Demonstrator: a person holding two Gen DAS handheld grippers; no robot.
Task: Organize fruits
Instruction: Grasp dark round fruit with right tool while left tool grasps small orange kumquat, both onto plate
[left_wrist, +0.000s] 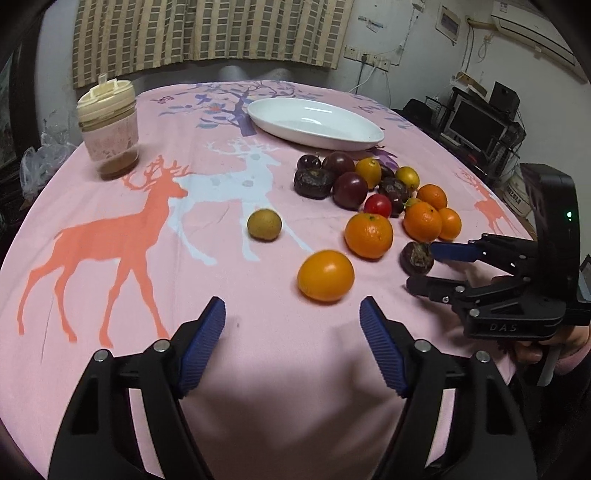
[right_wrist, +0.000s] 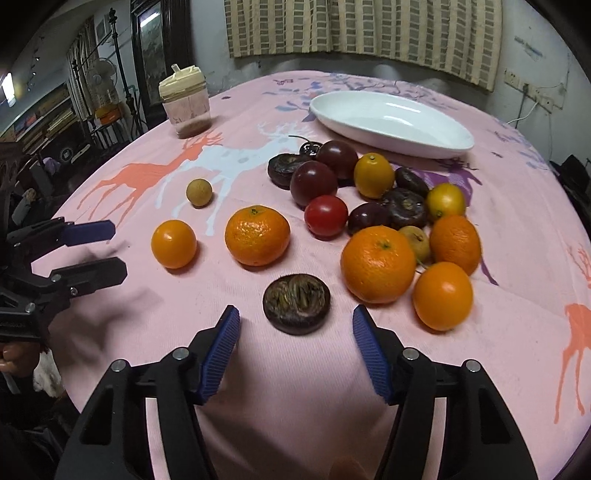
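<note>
In the left wrist view the left gripper (left_wrist: 291, 317) stands with jaws apart over the pink tablecloth (left_wrist: 110, 177), nothing between them. The fruits (left_wrist: 373, 192) lie center-right, below the white plate (left_wrist: 317, 123). At the right edge, the right gripper (left_wrist: 424, 267) is apart too, just beside a dark water chestnut (left_wrist: 415, 258).

Surface (left_wrist: 110, 302) under pink cloth with deer and tree print. Striped beige checked curtain (left_wrist: 207, 33) hangs behind on whitish wall (left_wrist: 402, 26). Wall sockets (left_wrist: 365, 57) with trailing cables, air conditioner (left_wrist: 535, 33) high up. Monitor (left_wrist: 476, 125) on cluttered metal rack. Dark framed door (right_wrist: 155, 55), fan (right_wrist: 101, 72), shelves opposite. Dim indoor light.
</note>
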